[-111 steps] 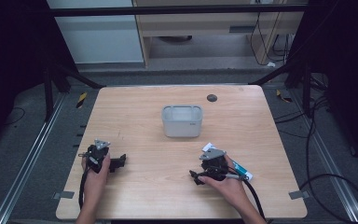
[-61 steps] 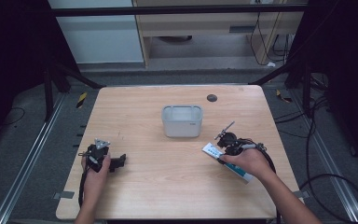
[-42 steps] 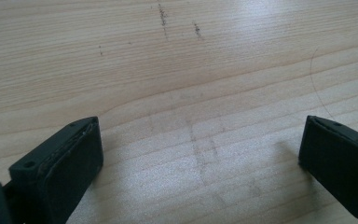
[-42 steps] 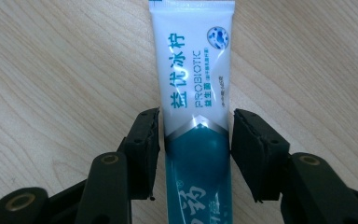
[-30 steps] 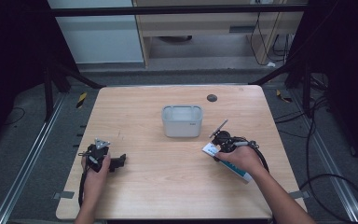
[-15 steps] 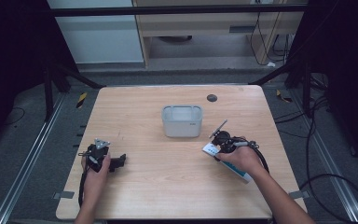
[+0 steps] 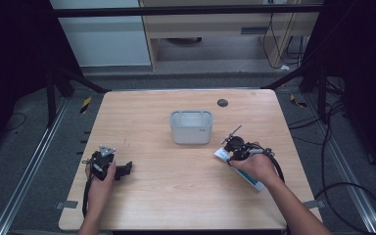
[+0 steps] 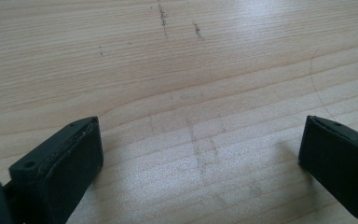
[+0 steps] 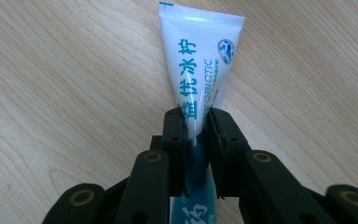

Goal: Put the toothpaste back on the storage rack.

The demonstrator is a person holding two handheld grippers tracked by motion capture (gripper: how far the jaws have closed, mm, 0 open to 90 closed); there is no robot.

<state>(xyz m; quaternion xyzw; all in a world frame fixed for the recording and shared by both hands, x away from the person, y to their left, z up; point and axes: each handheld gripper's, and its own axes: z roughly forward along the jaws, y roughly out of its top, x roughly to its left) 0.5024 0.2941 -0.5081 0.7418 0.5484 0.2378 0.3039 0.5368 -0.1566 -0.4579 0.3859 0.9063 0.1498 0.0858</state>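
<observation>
A white toothpaste tube (image 9: pixel 196 65) with blue print lies flat on the wooden table (image 7: pixel 176 196), at the right of the high view (image 7: pixel 254 182). My right gripper (image 9: pixel 196 122) has just been closing and its jaws now pinch the tube across its middle; in the high view that gripper (image 7: pixel 231 152) sits over the tube's near-left end. My left gripper (image 7: pixel 125 169) rests at the table's front left, held by a hand. Its jaws stand wide apart with bare wood between them (image 8: pixel 200 149).
A grey-white rectangular tub (image 7: pixel 191 127) stands in the middle of the table, left of the right gripper. A small dark round disc (image 7: pixel 222 103) lies near the far edge. Metal frame posts and cables flank the table on both sides.
The right gripper went from the table's front right up to the tube and has settled on it; over the last second it kept still. The left gripper has not moved.
</observation>
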